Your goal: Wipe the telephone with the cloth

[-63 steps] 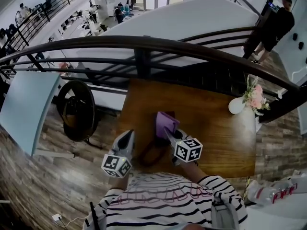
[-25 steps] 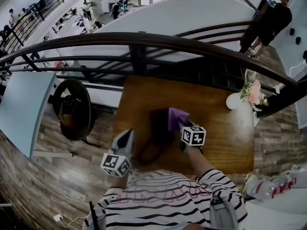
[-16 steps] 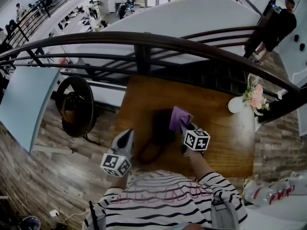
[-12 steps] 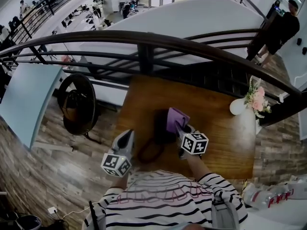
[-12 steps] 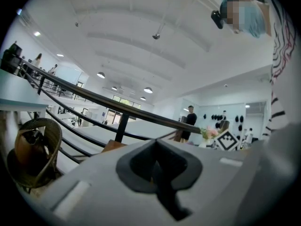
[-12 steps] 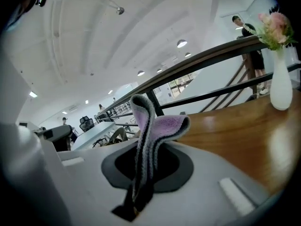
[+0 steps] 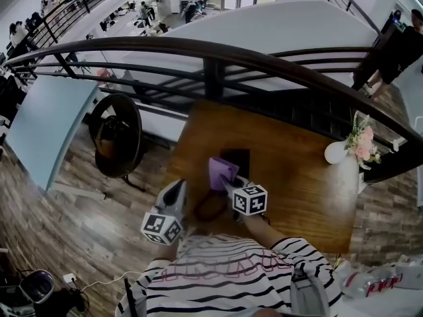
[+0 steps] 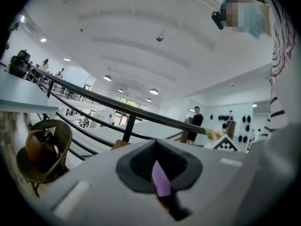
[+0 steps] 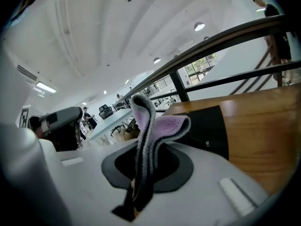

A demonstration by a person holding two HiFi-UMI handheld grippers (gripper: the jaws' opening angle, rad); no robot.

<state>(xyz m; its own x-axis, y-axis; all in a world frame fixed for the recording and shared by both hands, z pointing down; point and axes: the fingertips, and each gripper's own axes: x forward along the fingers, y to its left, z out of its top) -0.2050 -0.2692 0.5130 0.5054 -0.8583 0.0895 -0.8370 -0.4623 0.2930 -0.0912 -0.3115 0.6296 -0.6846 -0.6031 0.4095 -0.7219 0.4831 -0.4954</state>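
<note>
Lying just beyond the right gripper (image 7: 231,187) at about 12 o'clock in the head view, the black telephone (image 7: 236,158) sat on the wooden table (image 7: 297,177), its near edge under the purple cloth (image 7: 221,172). The telephone's long axis was hard to judge. The right gripper was nearer, its jaws pinched tight on the cloth's fold. The left gripper (image 7: 177,189) hung at 8 o'clock, jaws all but together, holding nothing.
</note>
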